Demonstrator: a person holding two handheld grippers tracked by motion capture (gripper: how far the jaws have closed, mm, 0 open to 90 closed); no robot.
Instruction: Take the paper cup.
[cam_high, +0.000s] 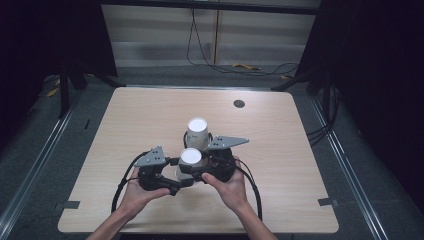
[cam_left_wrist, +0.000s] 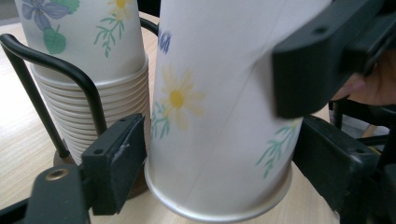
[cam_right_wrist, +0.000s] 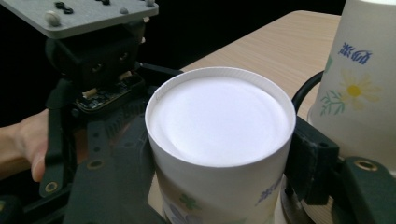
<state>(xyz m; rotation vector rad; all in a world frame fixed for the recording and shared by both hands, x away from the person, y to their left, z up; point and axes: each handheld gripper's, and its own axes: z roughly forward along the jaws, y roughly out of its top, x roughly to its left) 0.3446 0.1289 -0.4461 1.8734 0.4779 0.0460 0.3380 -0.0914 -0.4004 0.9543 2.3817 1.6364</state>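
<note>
Paper cup (cam_high: 190, 157), white with little flowers on it, stands upside down near the middle of the table (cam_high: 125, 130), with its flat bottom facing up and its rim on the wood. Two grippers are on it, one from each side. The left gripper (cam_high: 172, 187) comes in low from the left, and in the left gripper view its two black jaws sit on either side of the cup (cam_left_wrist: 215, 116) down near the rim, touching the paper. The right gripper (cam_high: 197, 172) comes in from the right, and in the right gripper view its two jaws are pulled in close and squeeze the cup (cam_right_wrist: 219, 140) just under its flat bottom. So both claws hold this one cup. Just behind it is a stack of cups (cam_high: 197, 134), also upside down, standing in a black wire holder (cam_left_wrist: 56, 74). In the left gripper view many rims show one under another in that stack (cam_left_wrist: 88, 88), too many to count well. The stack and the single cup are very near each other, almost touching. Two hands hold the grippers: the left hand (cam_high: 137, 192) and the right hand (cam_high: 227, 187). One small dark round spot (cam_high: 239, 103) lies on the far part of the table, well apart from the cups.
</note>
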